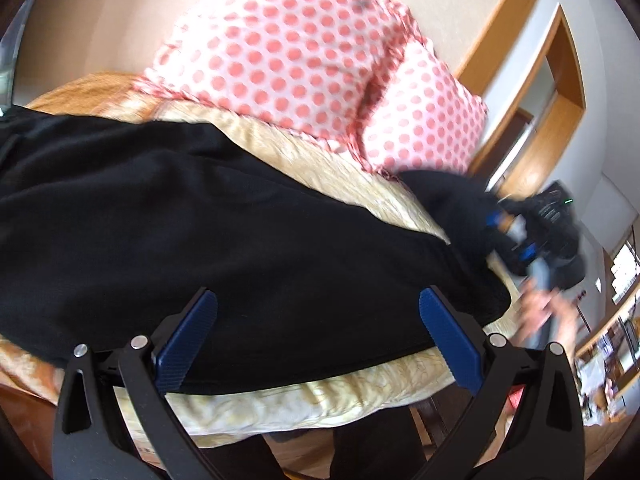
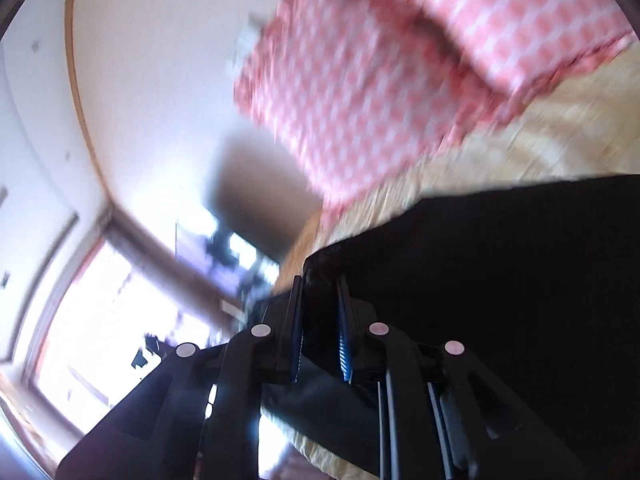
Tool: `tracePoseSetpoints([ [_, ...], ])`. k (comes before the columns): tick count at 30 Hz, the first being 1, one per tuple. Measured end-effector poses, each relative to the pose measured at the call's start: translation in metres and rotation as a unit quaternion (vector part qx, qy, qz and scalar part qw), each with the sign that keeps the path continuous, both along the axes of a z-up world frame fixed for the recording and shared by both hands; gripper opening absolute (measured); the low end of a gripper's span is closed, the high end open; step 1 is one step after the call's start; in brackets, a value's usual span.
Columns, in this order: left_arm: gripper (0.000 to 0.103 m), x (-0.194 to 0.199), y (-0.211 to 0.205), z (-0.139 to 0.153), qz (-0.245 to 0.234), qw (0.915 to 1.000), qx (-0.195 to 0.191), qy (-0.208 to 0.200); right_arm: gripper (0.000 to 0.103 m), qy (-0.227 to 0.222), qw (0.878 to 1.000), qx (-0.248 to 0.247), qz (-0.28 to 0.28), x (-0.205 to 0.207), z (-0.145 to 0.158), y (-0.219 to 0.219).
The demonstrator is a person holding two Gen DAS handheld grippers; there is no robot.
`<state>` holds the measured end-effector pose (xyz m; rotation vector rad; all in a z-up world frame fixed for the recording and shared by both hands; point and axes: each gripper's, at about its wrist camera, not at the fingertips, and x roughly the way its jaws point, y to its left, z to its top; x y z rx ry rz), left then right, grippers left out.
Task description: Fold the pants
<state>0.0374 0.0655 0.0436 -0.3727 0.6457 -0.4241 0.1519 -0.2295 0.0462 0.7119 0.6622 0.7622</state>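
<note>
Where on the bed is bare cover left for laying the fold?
A cover strip lies bare between the black pants and the dotted pillows, plus the near edge below the pants. The right gripper end is crowded.

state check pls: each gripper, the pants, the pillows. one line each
left gripper: open, above the pants, holding nothing
right gripper: shut on pants, pinching an edge of the fabric
black pants: spread on the bed, one end lifted by the right gripper
polka-dot pillows: stacked at the wall, untouched
beige bedspread: wrinkled, under the pants
</note>
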Motion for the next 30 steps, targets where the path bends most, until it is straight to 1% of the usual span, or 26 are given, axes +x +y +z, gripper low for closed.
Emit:
tracePoseSetpoints([
  [1,0.101,-0.004,0.006,0.003,0.011,0.9999,0.001,-0.005,0.015,0.032,0.999,-0.026,0.034,0.007,-0.020,0.032],
  [3,0.101,-0.010,0.018,0.008,0.030,0.9995,0.003,-0.014,0.016,0.076,0.994,-0.053,0.053,0.012,-0.048,0.060],
  [4,0.101,-0.012,0.023,0.010,0.038,0.9991,0.006,-0.018,0.016,0.089,0.993,-0.053,0.056,0.014,-0.058,0.066],
  [5,0.101,-0.015,0.030,0.013,0.051,0.9984,0.011,-0.024,0.016,0.092,0.993,-0.049,0.053,0.015,-0.060,0.067],
  [7,0.101,-0.022,0.043,0.018,0.074,0.9965,0.017,-0.035,0.015,0.074,0.996,-0.034,0.043,0.016,-0.048,0.066],
  [9,0.101,-0.026,0.053,0.021,0.088,0.9951,0.017,-0.042,0.015,0.049,0.998,-0.028,0.041,0.019,-0.028,0.069],
  [11,0.101,-0.027,0.062,0.022,0.100,0.9938,0.017,-0.045,0.015,0.025,0.997,-0.050,0.058,0.015,-0.015,0.088],
  [13,0.101,-0.028,0.069,0.022,0.115,0.9923,0.014,-0.044,0.015,0.031,0.994,-0.055,0.084,0.013,-0.019,0.106],
  [15,0.101,-0.030,0.077,0.021,0.124,0.9913,0.003,-0.044,0.015,0.032,0.992,-0.061,0.103,0.008,-0.024,0.121],
  [16,0.101,-0.031,0.080,0.020,0.127,0.9910,-0.002,-0.042,0.015,0.030,0.991,-0.075,0.108,0.005,-0.027,0.127],
  [18,0.101,-0.034,0.084,0.019,0.131,0.9906,-0.003,-0.039,0.015,0.020,0.986,-0.121,0.117,-0.004,-0.031,0.140],
  [20,0.101,-0.035,0.087,0.018,0.135,0.9901,-0.003,-0.037,0.016,0.004,0.981,-0.152,0.116,-0.014,-0.035,0.144],
  [23,0.101,-0.033,0.089,0.016,0.138,0.9899,-0.007,-0.033,0.016,-0.023,0.976,-0.184,0.114,-0.025,-0.032,0.148],
  [25,0.101,-0.032,0.090,0.014,0.138,0.9898,-0.014,-0.031,0.015,-0.038,0.976,-0.187,0.104,-0.029,-0.030,0.147],
  [27,0.101,-0.031,0.090,0.013,0.138,0.9898,-0.017,-0.029,0.015,-0.052,0.981,-0.167,0.084,-0.029,-0.024,0.140],
  [28,0.101,-0.032,0.091,0.012,0.140,0.9896,-0.017,-0.028,0.015,-0.055,0.981,-0.166,0.080,-0.028,-0.023,0.141],
  [30,0.101,-0.034,0.092,0.011,0.142,0.9894,-0.017,-0.026,0.016,-0.055,0.977,-0.185,0.089,-0.028,-0.026,0.151],
])
